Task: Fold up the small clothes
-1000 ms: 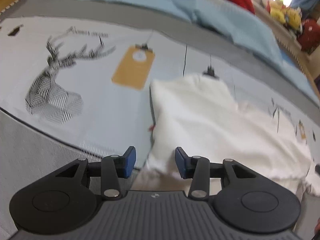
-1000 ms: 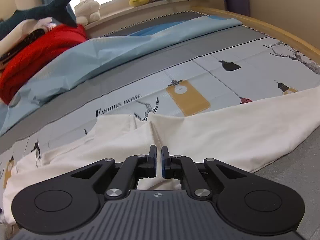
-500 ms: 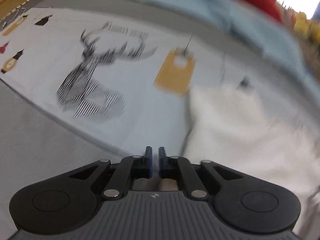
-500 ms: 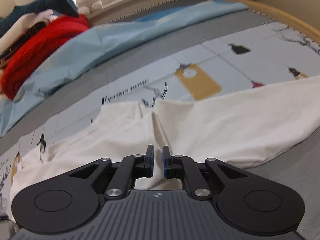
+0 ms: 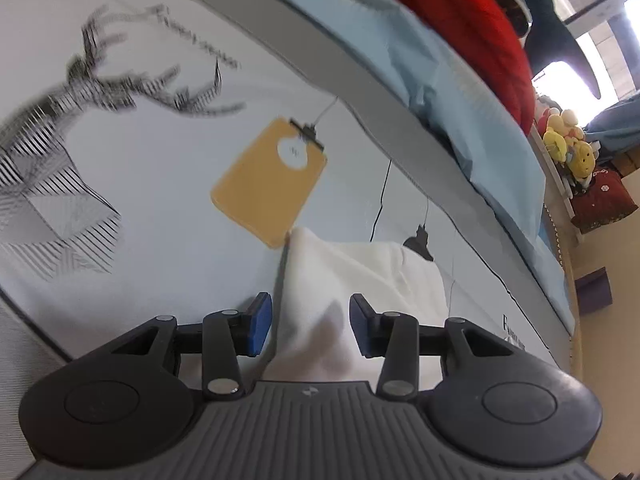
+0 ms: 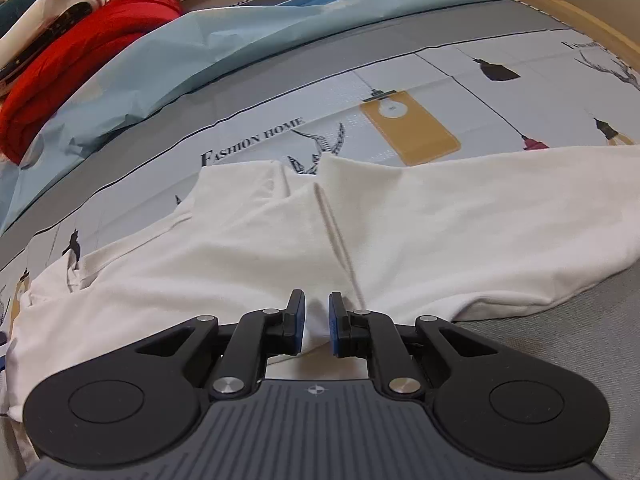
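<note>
Printed bedsheet (image 6: 400,80) w/ deer (image 5: 60,152) & yellow tag (image 5: 268,184) designs; light blue blanket (image 6: 248,40), red blanket (image 6: 80,60), plush toys (image 5: 568,144) behind.

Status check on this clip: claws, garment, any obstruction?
Left claw opening, white garment between its pads. Right claw narrow, pinching a garment fold. Garment spread on printed bedsheet. Nothing in the way.
</note>
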Available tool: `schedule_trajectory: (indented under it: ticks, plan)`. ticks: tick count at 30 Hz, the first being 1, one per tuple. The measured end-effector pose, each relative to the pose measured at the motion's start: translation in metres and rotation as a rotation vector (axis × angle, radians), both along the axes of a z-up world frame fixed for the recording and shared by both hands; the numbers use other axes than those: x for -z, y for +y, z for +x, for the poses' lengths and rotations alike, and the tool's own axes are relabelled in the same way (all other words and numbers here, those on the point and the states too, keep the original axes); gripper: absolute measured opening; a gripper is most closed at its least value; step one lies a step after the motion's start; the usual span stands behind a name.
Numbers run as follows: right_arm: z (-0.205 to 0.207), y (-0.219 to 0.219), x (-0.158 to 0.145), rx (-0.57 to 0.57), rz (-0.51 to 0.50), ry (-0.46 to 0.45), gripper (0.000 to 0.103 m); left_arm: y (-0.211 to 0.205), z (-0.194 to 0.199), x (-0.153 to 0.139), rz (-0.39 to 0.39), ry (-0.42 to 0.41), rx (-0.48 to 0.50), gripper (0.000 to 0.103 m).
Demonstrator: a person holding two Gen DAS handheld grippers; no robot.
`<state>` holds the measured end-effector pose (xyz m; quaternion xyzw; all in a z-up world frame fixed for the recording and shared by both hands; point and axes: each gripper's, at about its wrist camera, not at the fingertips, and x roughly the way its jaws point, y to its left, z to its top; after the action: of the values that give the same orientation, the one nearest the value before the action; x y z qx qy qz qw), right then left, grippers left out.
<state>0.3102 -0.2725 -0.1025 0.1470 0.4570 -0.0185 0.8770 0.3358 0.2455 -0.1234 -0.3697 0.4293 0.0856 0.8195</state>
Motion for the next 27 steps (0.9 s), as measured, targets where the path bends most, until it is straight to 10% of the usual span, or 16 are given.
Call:
schedule_trajectory:
  ticks: [2, 3, 5, 11, 16, 19, 20, 27]
  plan:
    - [0.001, 0.002, -0.001, -0.010, 0.003, -0.004, 0.013, -0.005, 0.007, 0.004, 0.008, -0.020, 0.044, 0.005]
    - [0.001, 0.003, -0.002, -0.010, 0.003, -0.005, 0.013, -0.007, 0.009, -0.001, 0.061, -0.034, 0.072, 0.004]
    - [0.001, 0.003, -0.002, -0.009, 0.005, -0.004, 0.013, -0.007, 0.007, -0.018, 0.231, -0.060, 0.089, 0.004]
    - [0.001, 0.000, -0.005, -0.001, 0.004, -0.012, 0.013, -0.012, -0.001, -0.051, 0.401, -0.064, 0.073, 0.016]
    - [-0.001, -0.002, -0.008, 0.003, 0.005, -0.013, 0.013, -0.027, -0.016, -0.059, 0.300, -0.055, 0.194, 0.019]
    - [-0.004, -0.004, -0.015, 0.004, 0.011, -0.023, 0.013, -0.041, -0.020, -0.025, 0.355, 0.172, 0.342, 0.019]
    - [-0.005, -0.005, -0.017, 0.004, 0.014, -0.028, 0.013, -0.043, -0.024, -0.016, 0.421, 0.234, 0.367, 0.034]
    - [-0.015, -0.020, -0.038, 0.006, 0.023, -0.056, 0.013, -0.058, -0.040, -0.045, 0.467, 0.152, 0.372, 0.021]
